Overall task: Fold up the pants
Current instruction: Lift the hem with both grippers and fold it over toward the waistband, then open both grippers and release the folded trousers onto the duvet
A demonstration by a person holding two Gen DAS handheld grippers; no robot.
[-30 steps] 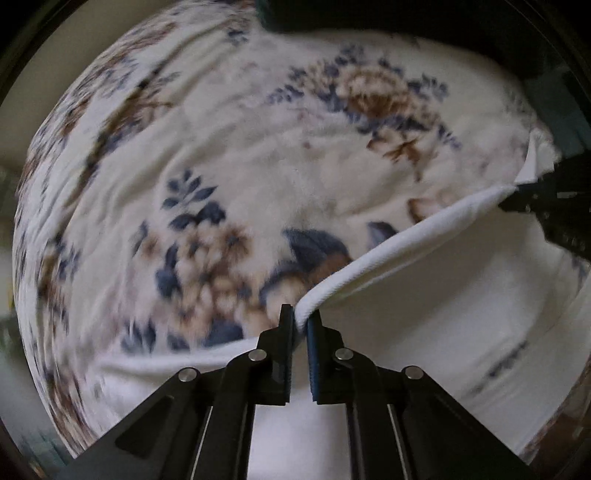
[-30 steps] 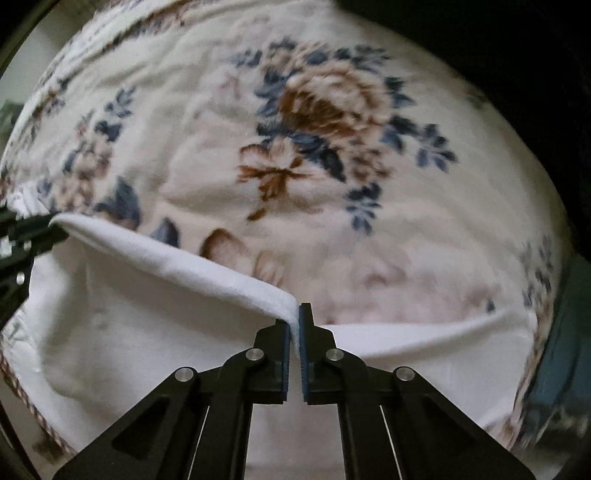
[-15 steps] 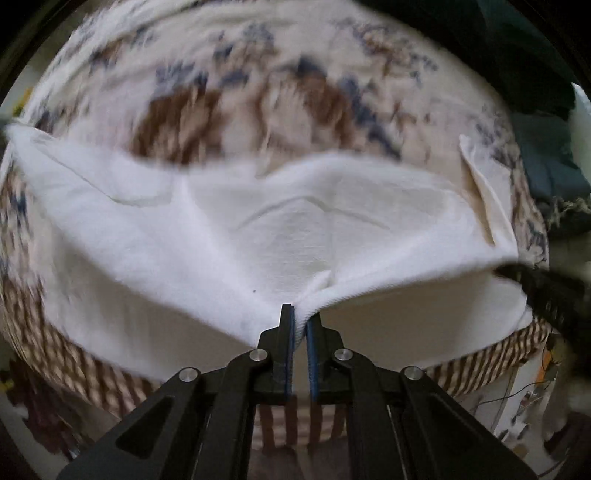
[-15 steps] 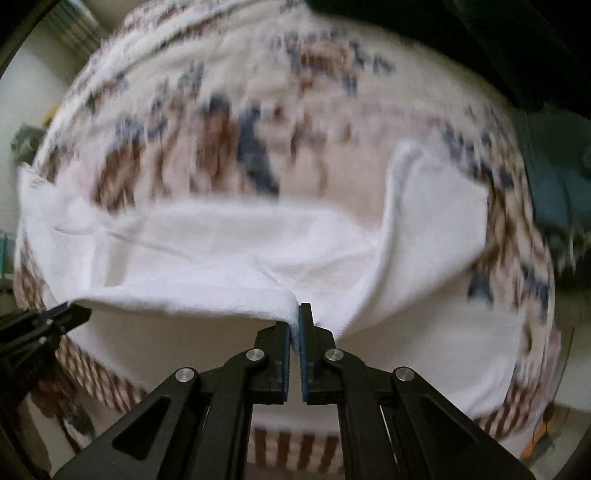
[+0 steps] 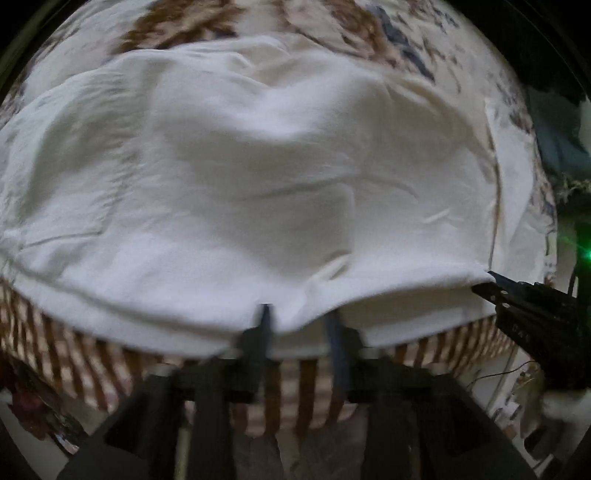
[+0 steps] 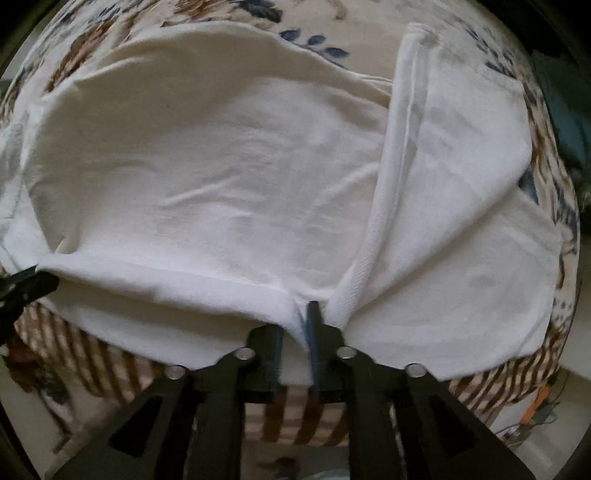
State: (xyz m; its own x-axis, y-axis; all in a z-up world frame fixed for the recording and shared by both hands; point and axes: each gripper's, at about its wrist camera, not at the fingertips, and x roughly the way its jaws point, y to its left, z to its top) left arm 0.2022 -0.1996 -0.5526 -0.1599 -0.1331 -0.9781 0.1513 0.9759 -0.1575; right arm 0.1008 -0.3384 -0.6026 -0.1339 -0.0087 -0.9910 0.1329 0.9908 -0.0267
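The white pants lie folded over on a floral blanket, their near edge along the bed's front. My left gripper is open, its fingers apart at that near edge, with cloth resting between them. My right gripper is partly open, with the pants edge still lying loosely between its fingers; a ribbed waistband runs up from it. The right gripper also shows in the left wrist view at the fold's right corner. The left gripper shows in the right wrist view.
The blanket's brown striped border hangs over the bed's front edge. A dark teal cloth lies at the far right. Floor and cables show below the edge.
Both grippers carried the pants' edge toward the near side of the bed and laid it over the lower layer. Both then opened, the left wider than the right.
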